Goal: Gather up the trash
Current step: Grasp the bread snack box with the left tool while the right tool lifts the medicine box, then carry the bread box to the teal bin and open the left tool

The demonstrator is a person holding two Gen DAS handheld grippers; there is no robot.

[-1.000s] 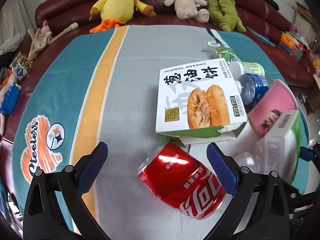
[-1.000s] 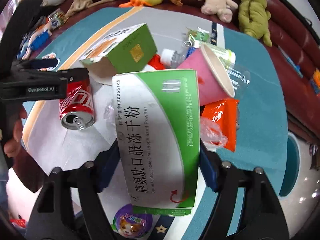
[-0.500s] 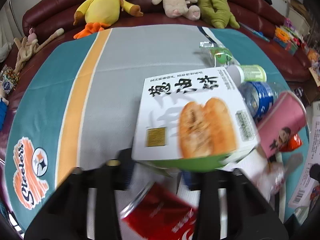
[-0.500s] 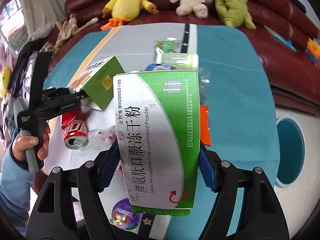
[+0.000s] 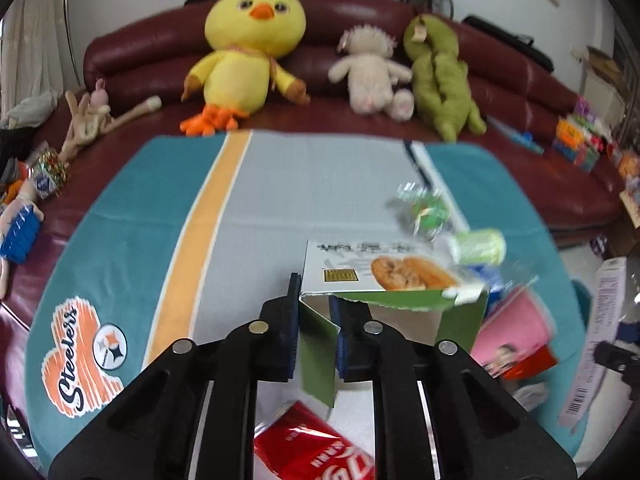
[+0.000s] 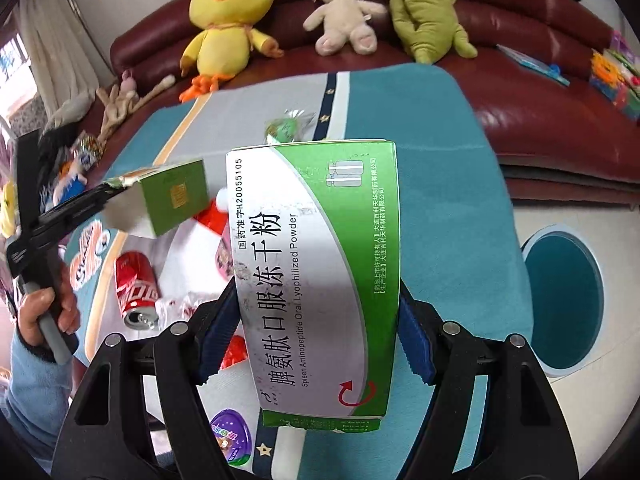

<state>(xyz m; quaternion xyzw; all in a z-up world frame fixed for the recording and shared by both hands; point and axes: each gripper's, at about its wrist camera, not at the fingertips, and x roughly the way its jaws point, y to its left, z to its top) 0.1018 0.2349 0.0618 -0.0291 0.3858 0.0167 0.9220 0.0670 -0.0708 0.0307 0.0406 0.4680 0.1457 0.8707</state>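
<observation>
Flap-pinching is what our left gripper (image 5: 314, 334) does, its fingers pressed on the green end flap of the food box (image 5: 384, 276), which hangs off the blanket above the cola can (image 5: 316, 450). Our right gripper (image 6: 320, 336) clamps the medicine carton (image 6: 316, 276) by its long sides, raised over the table. We judge the thin flap may tear, so we should carry the box level and slowly.

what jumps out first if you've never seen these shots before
In the right wrist view, the green and white medicine box fills the middle, clamped upright in the right gripper. In the left wrist view, the left gripper pinches a flap of the open food box, lifted above a red cola can. Behind, a big yellow chick plush sits on the dark red sofa.
</observation>
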